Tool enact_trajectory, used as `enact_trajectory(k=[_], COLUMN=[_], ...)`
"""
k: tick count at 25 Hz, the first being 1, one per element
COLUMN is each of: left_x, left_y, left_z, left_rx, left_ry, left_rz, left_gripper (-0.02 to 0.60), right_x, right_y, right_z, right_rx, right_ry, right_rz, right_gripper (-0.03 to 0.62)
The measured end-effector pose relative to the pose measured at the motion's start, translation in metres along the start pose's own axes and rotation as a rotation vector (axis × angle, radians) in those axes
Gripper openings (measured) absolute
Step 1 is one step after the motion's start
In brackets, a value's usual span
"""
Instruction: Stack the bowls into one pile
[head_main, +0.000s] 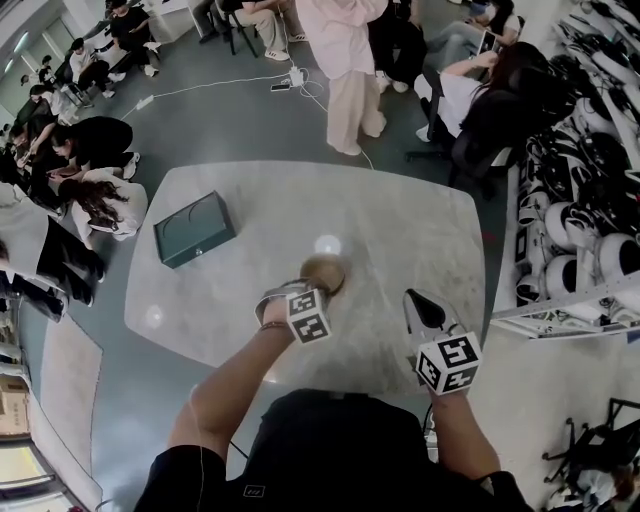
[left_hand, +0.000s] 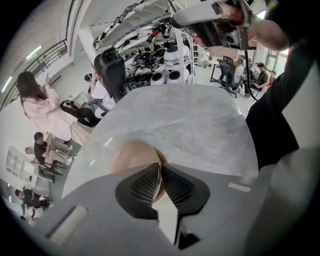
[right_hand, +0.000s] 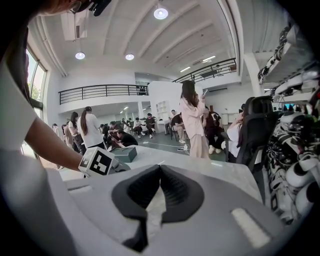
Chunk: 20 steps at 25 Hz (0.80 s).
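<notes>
A single tan bowl (head_main: 324, 270) sits near the middle of the pale marbled counter (head_main: 410, 225), a little toward the wearer's edge. It is round, so it has no long side. Its mouth seems to face up, but the left gripper (head_main: 303, 290) covers its near edge. No view shows whether the bowl's base rests on the counter or hangs just over it.

The left gripper points steeply down at the bowl. In the left gripper view its jaws stand almost together, and a thin tan strip of the bowl's wall (left_hand: 160, 175) is pinched between the ribbed pads. The rest of the bowl (left_hand: 131, 154) bulges out to the left behind them. The grip is on the rim nearest the wearer.

The right gripper (head_main: 413, 298) hangs over bare counter to the right of the bowl, well apart from it and angled only slightly downward. In the right gripper view (right_hand: 160, 170) its jaws are pressed together with nothing between them.

A dark green box (head_main: 194, 228) lies on the far left part of the counter, turned at a slant to the counter's edges and well apart from the bowl. People (head_main: 95, 150) sit and stand on the grey floor beyond the counter. Shelves of white and black gear (head_main: 590, 190) line the right side.
</notes>
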<state>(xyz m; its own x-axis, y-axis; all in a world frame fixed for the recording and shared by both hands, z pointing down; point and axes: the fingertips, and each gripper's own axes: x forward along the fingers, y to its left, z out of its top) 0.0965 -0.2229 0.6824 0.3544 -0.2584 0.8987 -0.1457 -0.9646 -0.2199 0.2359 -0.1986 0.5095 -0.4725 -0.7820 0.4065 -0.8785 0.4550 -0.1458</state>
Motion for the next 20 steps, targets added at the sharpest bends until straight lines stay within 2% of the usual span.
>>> enact_trajectory(k=[4, 7, 16, 18, 20], left_x=[0.002, -0.001, -0.013, -0.019, -0.024], left_y=[-0.004, -0.006, -0.014, -0.017, -0.018], left_z=[0.002, 0.003, 0.013, 0.015, 0.017], left_rx=[-0.004, -0.016, -0.042, -0.069, -0.139], left_ry=[0.004, -0.007, -0.013, -0.023, -0.054], left_rz=[-0.021, -0.013, 0.028, 0.038, 0.042], left_gripper=[0.030, 0.095, 0.097, 0.097, 0.097], right_x=[-0.004, -0.007, -0.025, -0.030, -0.034], right_y=[-0.001, 0.001, -0.001, 0.000, 0.001], right_z=[-0.002, -0.003, -0.004, -0.004, -0.004], right_rx=[0.002, 0.002, -0.014, -0.018, -0.023], right_ry=[0.002, 0.002, -0.019, -0.024, -0.032], right_rz=[-0.002, 0.004, 0.028, 0.037, 0.048], right_gripper=[0.005, 0.005, 0.005, 0.005, 0.005])
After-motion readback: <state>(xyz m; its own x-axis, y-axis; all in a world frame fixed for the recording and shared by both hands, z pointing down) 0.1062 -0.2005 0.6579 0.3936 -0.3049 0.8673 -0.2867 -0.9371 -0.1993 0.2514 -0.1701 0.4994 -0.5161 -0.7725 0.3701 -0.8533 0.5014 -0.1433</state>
